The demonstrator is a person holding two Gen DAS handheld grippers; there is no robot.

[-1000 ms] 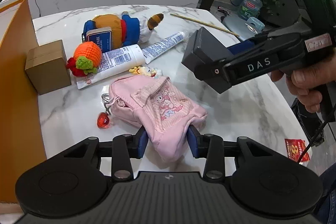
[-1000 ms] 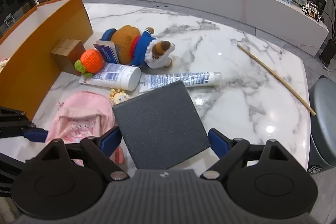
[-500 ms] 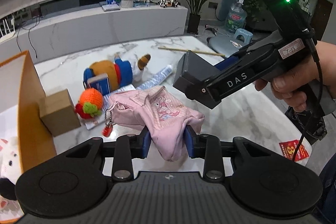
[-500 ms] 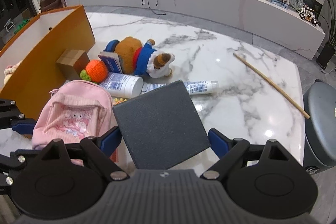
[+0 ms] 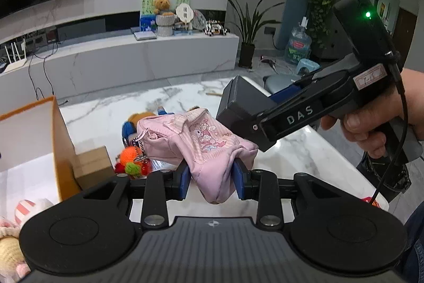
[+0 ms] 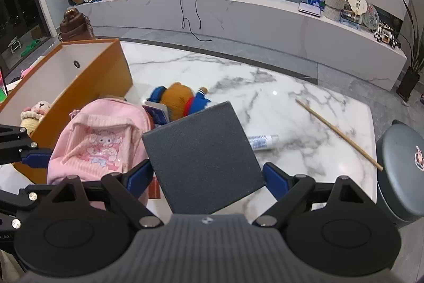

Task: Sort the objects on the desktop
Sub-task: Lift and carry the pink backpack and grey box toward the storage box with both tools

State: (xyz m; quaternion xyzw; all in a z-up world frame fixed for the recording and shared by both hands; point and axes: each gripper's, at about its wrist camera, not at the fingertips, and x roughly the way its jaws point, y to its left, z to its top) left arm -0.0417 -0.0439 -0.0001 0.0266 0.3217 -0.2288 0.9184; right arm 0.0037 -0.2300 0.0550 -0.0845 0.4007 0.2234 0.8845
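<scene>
My left hand-held gripper (image 5: 212, 183) pinches the lower edge of a pink backpack (image 5: 197, 142), its blue pads pressed into the fabric on both sides. The backpack hangs in the air above the marble desk (image 5: 304, 155), clear of its surface, with a bead chain and a small charm dangling from its zip. My right hand-held gripper (image 6: 208, 177) grips a dark grey box (image 6: 201, 155) between its pads, one on each side; the box is tilted, one corner pointing away from me. In the left view that box floats just right of the backpack, close to it or touching; I cannot tell which. A person's hand (image 5: 371, 126) wraps the right gripper's handle. At the desk's left stands an open orange bin (image 6: 87, 81) with a pale interior, and a small cream plush (image 6: 35, 110) lies inside. The backpack hangs near the bin's right wall. Below it on the desk lie a stuffed bear (image 6: 180, 100) in a blue jacket, an orange knitted toy (image 5: 131, 158), and a small cardboard box (image 5: 92, 166) against the bin's wall. Further right lie a white tube (image 6: 262, 141) and, well apart, a long wooden stick (image 6: 339, 134). A grey round stool (image 6: 400, 184) stands beyond the desk's right edge.
</scene>
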